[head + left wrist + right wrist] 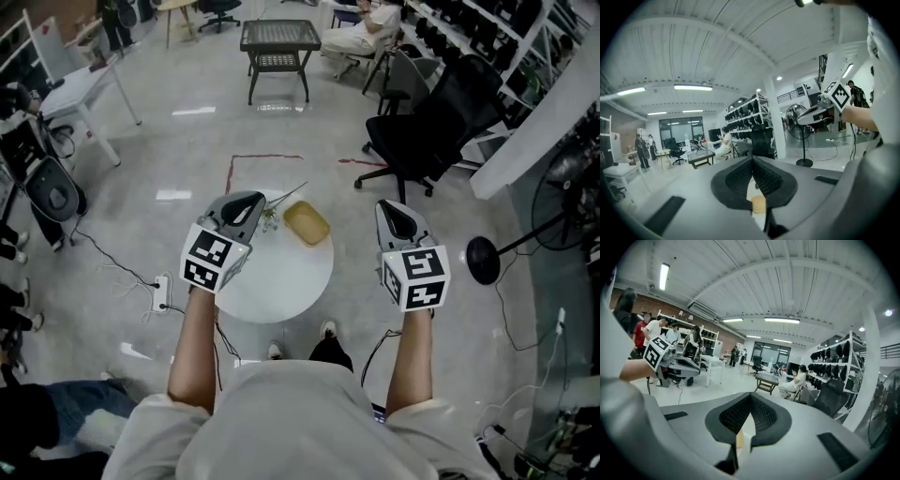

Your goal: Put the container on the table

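Note:
A shallow yellow container lies on the far part of the round white table, beside a green sprig. My left gripper hovers over the table's far left rim, just left of the container, jaws shut and holding nothing. My right gripper hangs to the right of the table, past its edge, also shut and holding nothing. In the left gripper view the jaws meet at their tips, and a yellow sliver of the container shows below them. The right gripper view shows its jaws likewise closed together.
A black office chair stands at the far right and a black fan base sits beside my right gripper. A dark side table is further back. A power strip with cables lies on the floor at left. Shelving lines the right wall.

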`<move>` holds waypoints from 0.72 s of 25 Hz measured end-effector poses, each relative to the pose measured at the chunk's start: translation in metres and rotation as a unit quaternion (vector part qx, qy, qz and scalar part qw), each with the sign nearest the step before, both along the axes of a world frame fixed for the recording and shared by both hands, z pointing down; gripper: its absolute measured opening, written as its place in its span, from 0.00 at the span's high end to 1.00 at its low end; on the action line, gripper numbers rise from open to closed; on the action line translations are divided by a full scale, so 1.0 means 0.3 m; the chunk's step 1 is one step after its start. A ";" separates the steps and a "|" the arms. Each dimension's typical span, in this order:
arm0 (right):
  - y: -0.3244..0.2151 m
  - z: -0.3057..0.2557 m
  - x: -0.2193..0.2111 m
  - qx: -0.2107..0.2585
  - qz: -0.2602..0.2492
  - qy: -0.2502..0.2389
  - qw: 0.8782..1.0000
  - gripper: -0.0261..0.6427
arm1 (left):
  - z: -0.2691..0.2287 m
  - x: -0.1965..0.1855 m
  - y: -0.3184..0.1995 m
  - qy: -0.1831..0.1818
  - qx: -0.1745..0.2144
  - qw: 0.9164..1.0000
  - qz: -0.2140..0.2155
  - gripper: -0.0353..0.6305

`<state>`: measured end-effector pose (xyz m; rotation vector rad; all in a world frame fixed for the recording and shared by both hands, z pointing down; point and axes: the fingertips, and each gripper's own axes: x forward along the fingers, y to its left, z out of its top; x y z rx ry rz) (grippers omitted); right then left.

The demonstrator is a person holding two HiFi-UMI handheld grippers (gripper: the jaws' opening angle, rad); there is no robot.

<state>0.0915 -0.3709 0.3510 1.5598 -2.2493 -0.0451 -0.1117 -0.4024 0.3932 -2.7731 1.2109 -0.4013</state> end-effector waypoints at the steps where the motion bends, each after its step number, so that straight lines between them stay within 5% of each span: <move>1: 0.014 -0.025 -0.013 0.008 0.000 0.000 1.000 0.94 | -0.038 -0.018 0.018 0.004 0.011 1.000 -0.002 0.92; 9: 0.111 -0.185 -0.111 0.062 -0.013 0.005 0.998 0.94 | -0.251 -0.120 0.141 0.019 0.081 0.997 -0.005 0.92; 18: 0.167 -0.227 -0.146 0.077 -0.021 0.016 0.997 0.94 | -0.288 -0.139 0.214 0.015 0.095 0.995 -0.004 0.92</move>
